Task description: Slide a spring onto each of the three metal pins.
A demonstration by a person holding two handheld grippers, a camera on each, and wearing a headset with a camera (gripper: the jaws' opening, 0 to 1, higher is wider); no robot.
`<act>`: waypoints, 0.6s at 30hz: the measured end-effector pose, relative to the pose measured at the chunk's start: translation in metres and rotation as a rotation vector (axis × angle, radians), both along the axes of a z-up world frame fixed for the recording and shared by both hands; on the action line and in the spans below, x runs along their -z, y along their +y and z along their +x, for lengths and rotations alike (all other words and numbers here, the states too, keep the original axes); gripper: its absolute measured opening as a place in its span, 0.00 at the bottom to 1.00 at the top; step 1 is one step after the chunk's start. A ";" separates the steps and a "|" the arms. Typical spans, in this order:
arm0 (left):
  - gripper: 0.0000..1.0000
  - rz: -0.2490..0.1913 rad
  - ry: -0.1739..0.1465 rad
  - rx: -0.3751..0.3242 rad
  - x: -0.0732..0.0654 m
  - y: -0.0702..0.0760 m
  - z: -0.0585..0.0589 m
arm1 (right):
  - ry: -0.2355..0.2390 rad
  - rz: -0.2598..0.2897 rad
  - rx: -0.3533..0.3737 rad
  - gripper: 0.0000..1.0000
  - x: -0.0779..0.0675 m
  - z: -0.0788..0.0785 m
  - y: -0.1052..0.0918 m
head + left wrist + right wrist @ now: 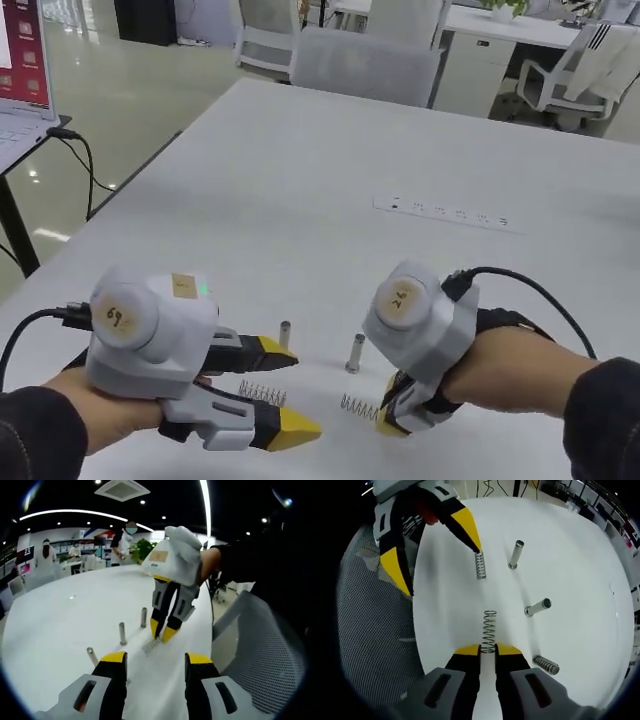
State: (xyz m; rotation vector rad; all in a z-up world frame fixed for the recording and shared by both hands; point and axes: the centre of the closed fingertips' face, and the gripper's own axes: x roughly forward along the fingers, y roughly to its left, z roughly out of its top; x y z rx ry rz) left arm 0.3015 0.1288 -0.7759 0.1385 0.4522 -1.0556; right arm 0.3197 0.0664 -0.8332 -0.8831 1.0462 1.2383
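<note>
Springs first, from your left: a loose spring [262, 392] lies flat near the front edge of the table [300, 180]. It sits between the jaws of your left tongs [298, 393], which stand wide open and hold nothing. The right gripper view puts one end of that spring right at a yellow jaw tip, but whether they touch cannot be told.

Just to its right, the held spring [360, 407] is pinched at one end by your right tongs [388, 418]. Their jaws are almost closed on it, and the rest of the coil points along the table toward the left tongs.

Behind the two springs, the head view gives you two bare upright pins, the left pin [285, 333] and the middle pin [355, 353]. Your right hand and its tongs cover the spot further right. The right gripper view shows the third pin [554, 669] there, with a fitted spring [545, 663] coiled around it. In the left gripper view all three pins stand in a row, too small to tell which carries coils.

A laptop [20, 70] sits past the table's left edge. A power strip [445, 212] lies toward the far right of the table, well apart from the pins. A grey chair [365, 60] stands beyond the far edge.
</note>
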 end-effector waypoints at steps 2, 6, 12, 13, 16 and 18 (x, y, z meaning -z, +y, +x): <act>0.39 0.001 -0.001 0.003 0.000 -0.001 0.000 | 0.002 0.008 -0.010 0.07 -0.007 -0.002 0.002; 0.37 0.003 -0.008 0.010 -0.001 -0.002 -0.001 | 0.001 0.018 -0.043 0.07 -0.020 -0.008 0.007; 0.35 0.005 -0.020 0.013 -0.002 -0.003 0.000 | -0.016 0.019 -0.086 0.08 -0.031 -0.015 0.013; 0.34 0.005 -0.022 0.016 -0.003 -0.003 0.000 | -0.016 0.022 -0.096 0.08 -0.033 -0.017 0.015; 0.33 0.008 -0.028 0.020 -0.003 -0.004 -0.001 | -0.018 0.031 -0.115 0.08 -0.038 -0.021 0.019; 0.31 0.009 -0.034 0.025 -0.004 -0.005 -0.001 | -0.025 0.033 -0.134 0.08 -0.042 -0.023 0.021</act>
